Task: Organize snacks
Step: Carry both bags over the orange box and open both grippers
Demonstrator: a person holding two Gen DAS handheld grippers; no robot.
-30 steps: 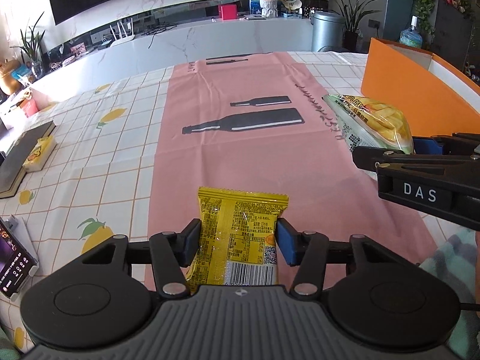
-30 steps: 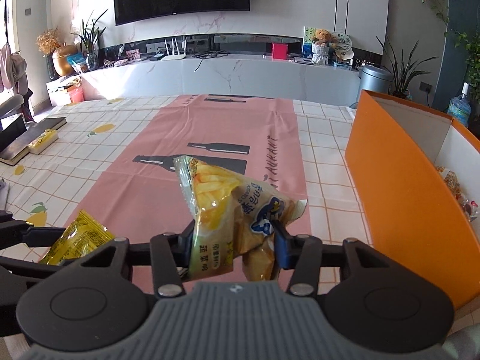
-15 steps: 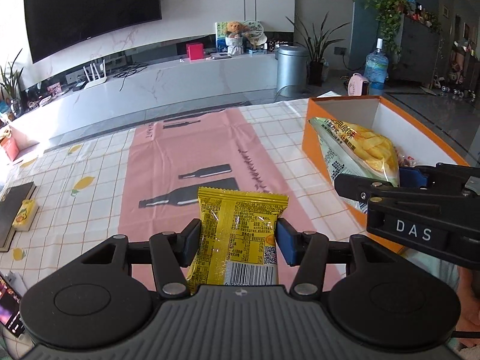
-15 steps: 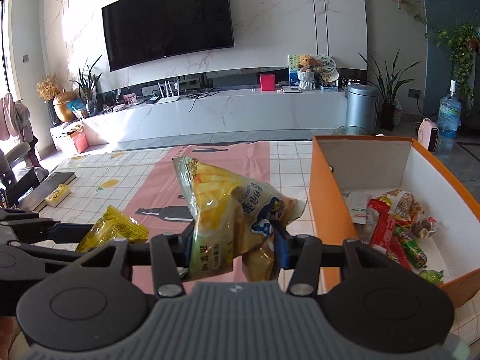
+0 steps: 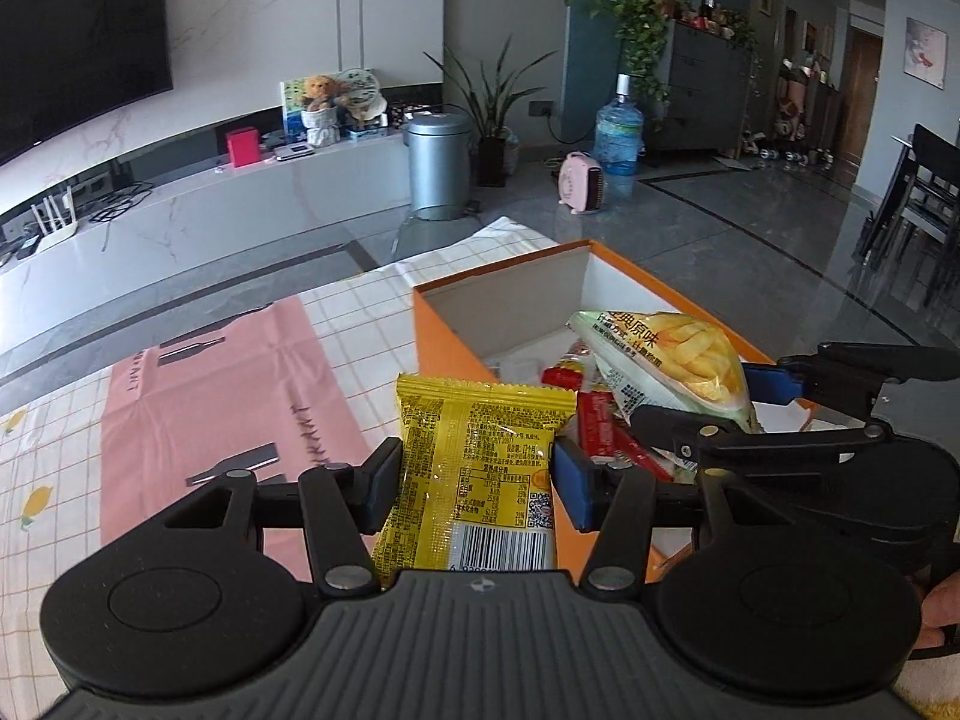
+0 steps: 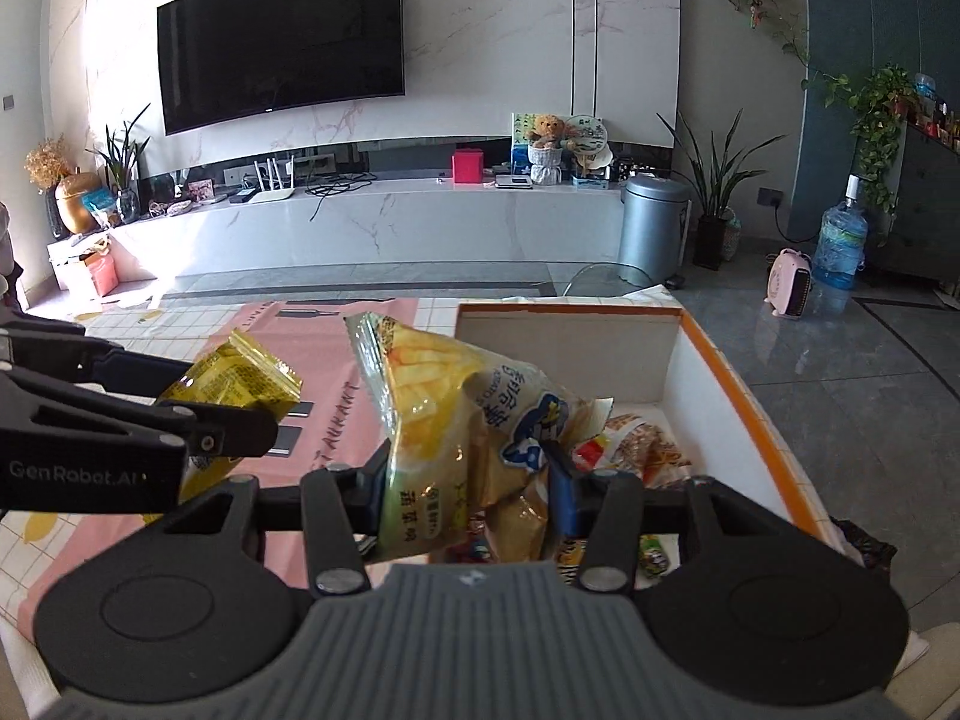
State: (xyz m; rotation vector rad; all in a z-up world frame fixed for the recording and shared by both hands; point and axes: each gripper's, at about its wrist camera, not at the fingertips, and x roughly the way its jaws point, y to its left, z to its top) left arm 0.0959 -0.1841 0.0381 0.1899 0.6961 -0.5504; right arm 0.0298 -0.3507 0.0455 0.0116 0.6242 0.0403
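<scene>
Left gripper (image 5: 477, 477) is seen pinching a yellow snack packet (image 5: 480, 468) between its pads, barcode end nearest the camera; the packet is held upright in the air, above the tablecloth (image 5: 54, 438) just beside the near wall of the orange box (image 5: 444, 336). Right gripper (image 6: 468, 477) is clamped on a chips bag (image 6: 456, 420) — crumpled, printed with fries; the bag is held over the open box, above the snacks already lying in it. Both packets are gripped, neither is resting on anything.

In the left view the right gripper is seen at the right edge with the chips bag over the box interior; red snack sticks (image 5: 594, 420) are visible beneath it. In the right view the left gripper is seen at the left edge, the yellow packet over the pink table runner (image 6: 324, 372). The box interior is white; its rim is orange. A fingertip (image 5: 939, 606) is glimpsed at the right edge — part of the person's hand.
</scene>
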